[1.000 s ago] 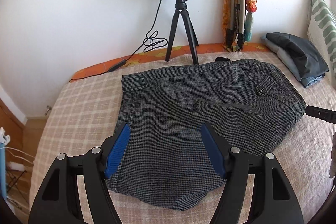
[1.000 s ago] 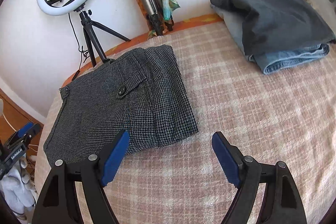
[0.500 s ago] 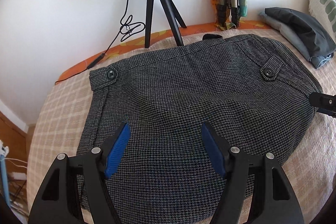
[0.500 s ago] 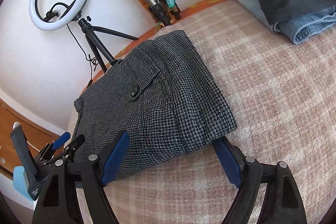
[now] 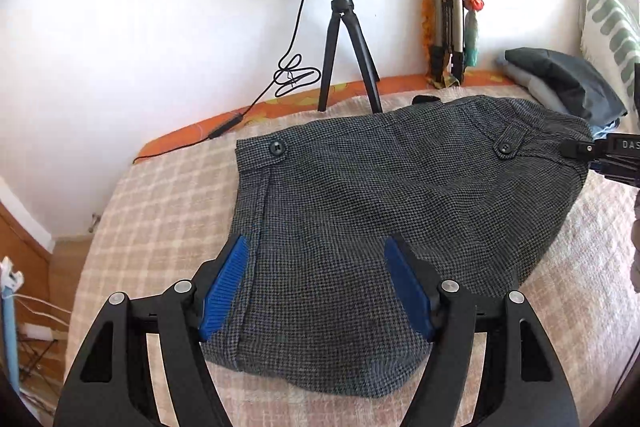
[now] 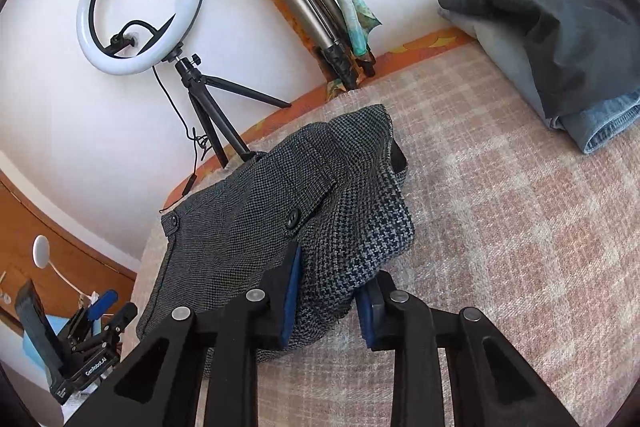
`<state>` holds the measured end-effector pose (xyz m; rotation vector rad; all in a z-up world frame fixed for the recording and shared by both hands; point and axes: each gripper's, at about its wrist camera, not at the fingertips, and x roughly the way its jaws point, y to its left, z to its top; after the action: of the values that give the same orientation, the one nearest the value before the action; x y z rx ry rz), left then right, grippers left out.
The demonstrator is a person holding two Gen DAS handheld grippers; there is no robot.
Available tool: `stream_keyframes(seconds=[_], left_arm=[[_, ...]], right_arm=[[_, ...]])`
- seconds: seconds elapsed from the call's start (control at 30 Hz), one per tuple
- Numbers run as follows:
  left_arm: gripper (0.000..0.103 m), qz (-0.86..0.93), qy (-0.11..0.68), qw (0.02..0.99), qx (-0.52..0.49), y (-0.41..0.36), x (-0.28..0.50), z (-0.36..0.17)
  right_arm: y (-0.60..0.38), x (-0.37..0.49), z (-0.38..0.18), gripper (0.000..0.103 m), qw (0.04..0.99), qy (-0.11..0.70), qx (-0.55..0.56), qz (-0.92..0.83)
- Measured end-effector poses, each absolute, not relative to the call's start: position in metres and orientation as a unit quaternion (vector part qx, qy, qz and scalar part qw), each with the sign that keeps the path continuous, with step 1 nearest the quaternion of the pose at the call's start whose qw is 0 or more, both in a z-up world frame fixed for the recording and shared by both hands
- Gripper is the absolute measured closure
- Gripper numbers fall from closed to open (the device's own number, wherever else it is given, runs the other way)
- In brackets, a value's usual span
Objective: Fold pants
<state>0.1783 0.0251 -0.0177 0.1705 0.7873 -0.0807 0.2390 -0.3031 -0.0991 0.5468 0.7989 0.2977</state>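
The folded grey houndstooth pants (image 5: pixel 380 227) lie on the checked bed cover (image 5: pixel 160 219). My left gripper (image 5: pixel 320 283) is open and hovers over the near left part of the pants, fingers spread. My right gripper (image 6: pixel 328 291) is shut on the right folded edge of the pants (image 6: pixel 352 227) and lifts that edge a little off the cover. The right gripper also shows in the left wrist view (image 5: pixel 600 155) at the pants' far right corner. The left gripper shows in the right wrist view (image 6: pixel 96 327) at the far left.
A ring light on a tripod (image 5: pixel 344 27) and a folded tripod (image 5: pixel 448 7) stand at the wall behind the bed. A stack of folded clothes (image 6: pixel 560 39) lies at the back right. A striped pillow (image 5: pixel 612 23) is at the right.
My right gripper moved in onto the pants' right edge and closed on it, raising the fold. My left gripper pulled back a little and stayed open.
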Motion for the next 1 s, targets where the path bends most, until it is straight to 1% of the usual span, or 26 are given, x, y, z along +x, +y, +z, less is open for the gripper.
stream_keyframes(seconds=[0.03,0.07,0.1,0.17,0.33,0.47,0.5,0.53,0.57,0.6,0.7,0.8,0.87,0.93,1.0], left_arm=[[0.035,-0.046,0.389,0.917,0.075,0.027,0.17,-0.019],[0.038,-0.054,0.395,0.914,0.073,0.026,0.162,-0.023],[0.042,-0.063,0.403,0.91,0.076,0.024,0.152,-0.027],[0.045,-0.078,0.414,0.902,0.095,0.013,0.135,-0.036],[0.045,-0.097,0.422,0.878,0.202,-0.031,0.122,-0.062],[0.045,-0.102,0.442,0.864,0.22,-0.037,0.133,-0.08],[0.044,-0.099,0.442,0.862,0.227,-0.036,0.135,-0.084],[0.046,-0.102,0.435,0.865,0.228,-0.036,0.137,-0.083],[0.064,-0.106,0.435,0.865,0.227,-0.034,0.139,-0.083],[0.084,-0.107,0.44,0.862,0.227,-0.033,0.142,-0.083],[0.087,-0.121,0.449,0.866,0.183,-0.021,0.149,-0.069],[0.087,-0.137,0.429,0.879,0.156,-0.011,0.139,-0.044],[0.087,-0.15,0.441,0.871,0.155,-0.012,0.136,-0.043],[0.084,-0.148,0.459,0.86,0.166,-0.016,0.134,-0.052],[0.083,-0.15,0.467,0.854,0.172,-0.016,0.133,-0.056]], right_arm=[[-0.302,0.239,-0.099,0.08,0.875,0.381,0.262,0.143],[-0.301,0.24,-0.099,0.081,0.875,0.38,0.263,0.142],[-0.3,0.24,-0.1,0.081,0.875,0.38,0.264,0.139],[-0.299,0.242,-0.101,0.081,0.874,0.379,0.27,0.137],[-0.302,0.244,-0.097,0.082,0.87,0.375,0.287,0.143],[-0.3,0.242,-0.094,0.082,0.874,0.373,0.276,0.143],[-0.3,0.242,-0.094,0.082,0.874,0.374,0.276,0.143],[-0.301,0.242,-0.095,0.082,0.873,0.375,0.278,0.143],[-0.303,0.243,-0.096,0.082,0.871,0.376,0.281,0.144],[-0.304,0.243,-0.096,0.082,0.87,0.377,0.284,0.145],[-0.306,0.24,-0.093,0.085,0.872,0.374,0.282,0.139],[-0.307,0.234,-0.092,0.087,0.884,0.367,0.262,0.123],[-0.306,0.235,-0.103,0.087,0.883,0.384,0.247,0.112],[-0.308,0.236,-0.117,0.087,0.874,0.401,0.253,0.107],[-0.309,0.235,-0.123,0.086,0.872,0.406,0.25,0.107]])
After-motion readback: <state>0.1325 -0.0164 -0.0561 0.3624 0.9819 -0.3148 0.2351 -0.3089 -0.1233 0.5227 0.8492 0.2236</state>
